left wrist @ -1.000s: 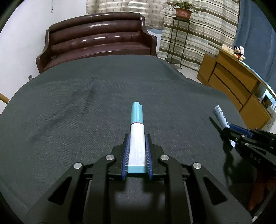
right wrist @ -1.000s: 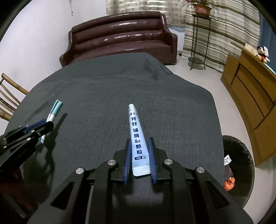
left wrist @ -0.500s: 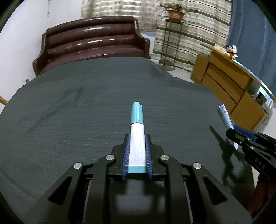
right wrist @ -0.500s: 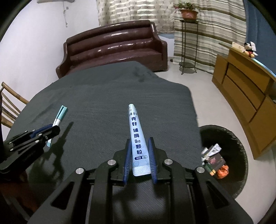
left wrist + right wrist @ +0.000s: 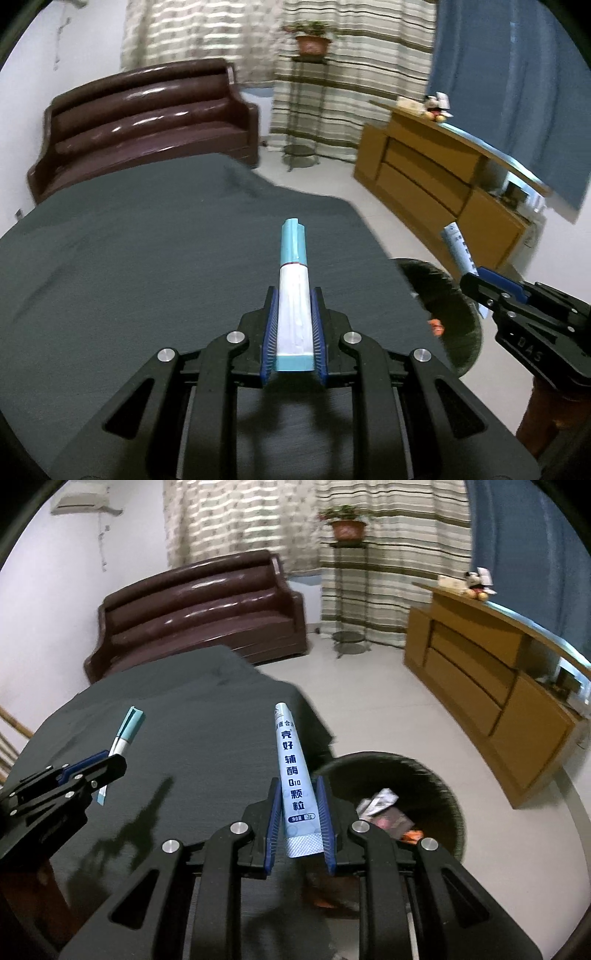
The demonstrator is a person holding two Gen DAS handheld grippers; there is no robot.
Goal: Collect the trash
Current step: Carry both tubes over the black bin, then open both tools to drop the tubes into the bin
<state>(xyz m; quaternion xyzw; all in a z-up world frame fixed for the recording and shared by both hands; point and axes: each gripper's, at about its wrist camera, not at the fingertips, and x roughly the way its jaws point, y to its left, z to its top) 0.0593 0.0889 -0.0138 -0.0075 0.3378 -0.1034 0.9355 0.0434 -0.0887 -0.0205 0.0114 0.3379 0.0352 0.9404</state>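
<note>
Tongs [image 5: 299, 812] carried rightward, black bin [image 5: 436, 775] now closer, sachet [image 5: 295, 775] still clamped

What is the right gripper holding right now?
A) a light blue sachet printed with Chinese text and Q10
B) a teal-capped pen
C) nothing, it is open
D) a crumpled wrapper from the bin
A: in the right wrist view the right gripper is shut on the light blue sachet, whose dark print reads down its length; the teal-capped pen sits in the left gripper.

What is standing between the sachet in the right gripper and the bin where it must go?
Nothing visible. The sachet, clamped in the right gripper, points beside the open bin, which has no lid.
</note>
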